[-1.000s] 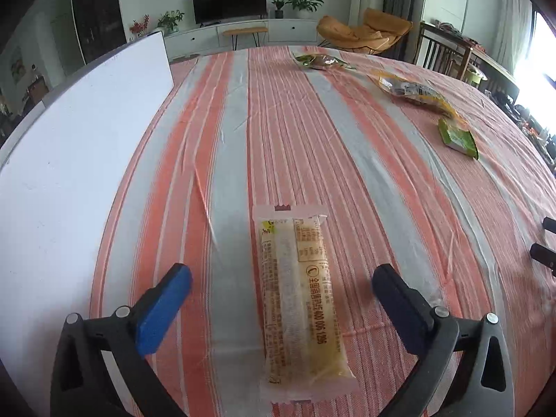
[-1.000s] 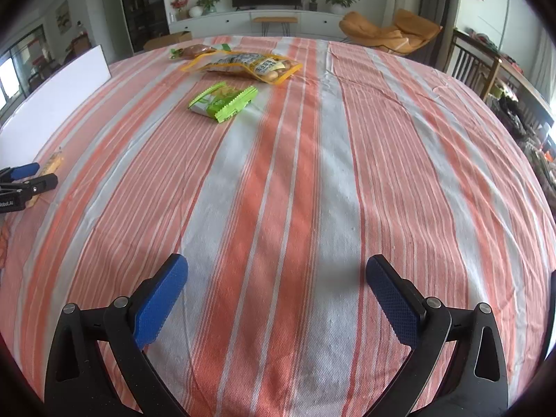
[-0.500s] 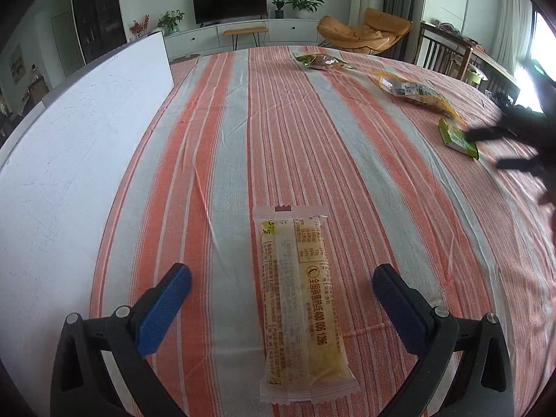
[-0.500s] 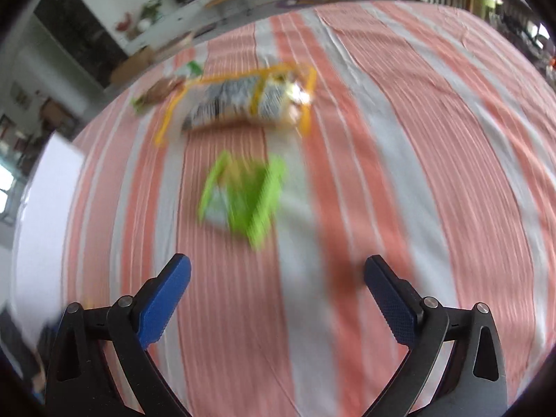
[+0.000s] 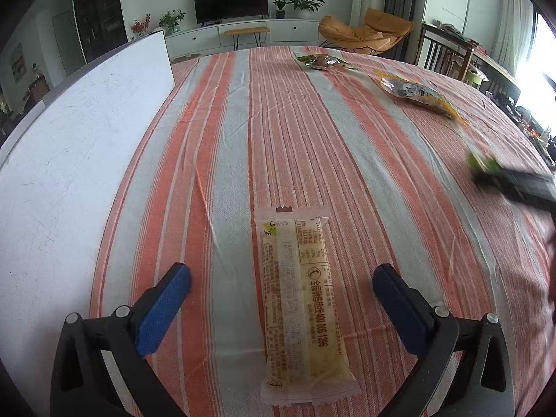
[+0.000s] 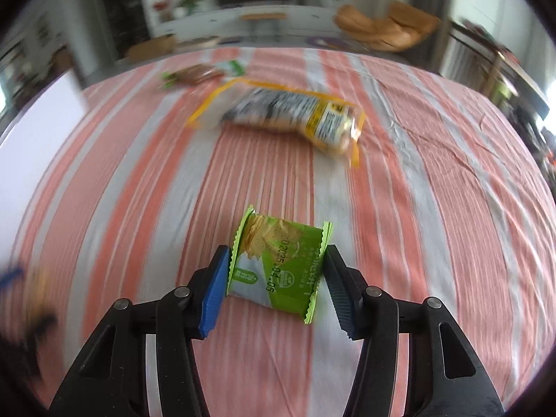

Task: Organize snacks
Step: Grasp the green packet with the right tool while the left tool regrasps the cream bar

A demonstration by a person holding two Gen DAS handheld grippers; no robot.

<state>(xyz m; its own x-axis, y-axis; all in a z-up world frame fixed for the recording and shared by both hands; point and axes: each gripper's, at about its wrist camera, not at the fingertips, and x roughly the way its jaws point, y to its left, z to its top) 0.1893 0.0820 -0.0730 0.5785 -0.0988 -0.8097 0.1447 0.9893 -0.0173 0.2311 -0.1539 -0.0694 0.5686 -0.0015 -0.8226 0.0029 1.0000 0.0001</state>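
A long pale yellow snack bar packet (image 5: 302,312) lies on the striped tablecloth (image 5: 243,139). My left gripper (image 5: 279,274) stands open astride it, with both pads well clear of its sides. A green cracker packet (image 6: 278,264) sits between the blue pads of my right gripper (image 6: 276,253). Those jaws are closing, and both pads touch the packet's crimped ends. In the left wrist view the right gripper (image 5: 514,184) shows blurred at the right edge with the green packet (image 5: 481,165) at its tip.
A yellow-edged snack bag (image 6: 288,114) lies beyond the green packet, and a brown snack in a green wrapper (image 6: 198,73) lies farther back. A white board (image 5: 69,156) stands along the table's left side. Chairs stand past the far right edge.
My right gripper travelled across the table to the green cracker packet, and its jaws came in from wide open onto it. The left gripper and the yellow bar stayed put.
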